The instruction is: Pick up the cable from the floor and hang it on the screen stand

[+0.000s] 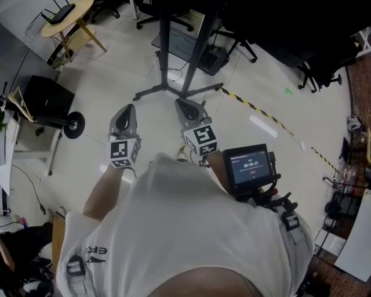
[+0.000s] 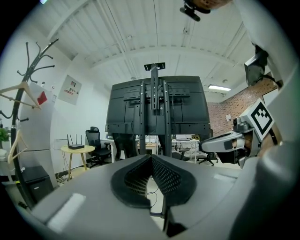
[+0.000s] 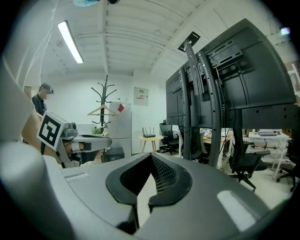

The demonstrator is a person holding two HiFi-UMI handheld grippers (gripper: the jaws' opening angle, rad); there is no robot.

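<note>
The black screen stand [image 1: 165,46] rises just ahead of me, its legs spread over the pale floor. The back of its screen fills the left gripper view [image 2: 154,105], and it stands at the right of the right gripper view [image 3: 211,108]. A thin cable [image 1: 174,73] lies on the floor between the stand's legs. My left gripper [image 1: 128,108] and right gripper [image 1: 184,104] are side by side at waist height, pointing at the stand, well above the cable. The jaws of each are shut with nothing between them [image 2: 151,157] [image 3: 151,156].
A round yellow table with a router [image 1: 64,17] stands at the far left, and a black box on a wheeled cart [image 1: 46,96] is nearer. Office chairs [image 1: 319,72] and yellow-black floor tape [image 1: 255,107] lie to the right. A coat rack [image 2: 23,93] stands left.
</note>
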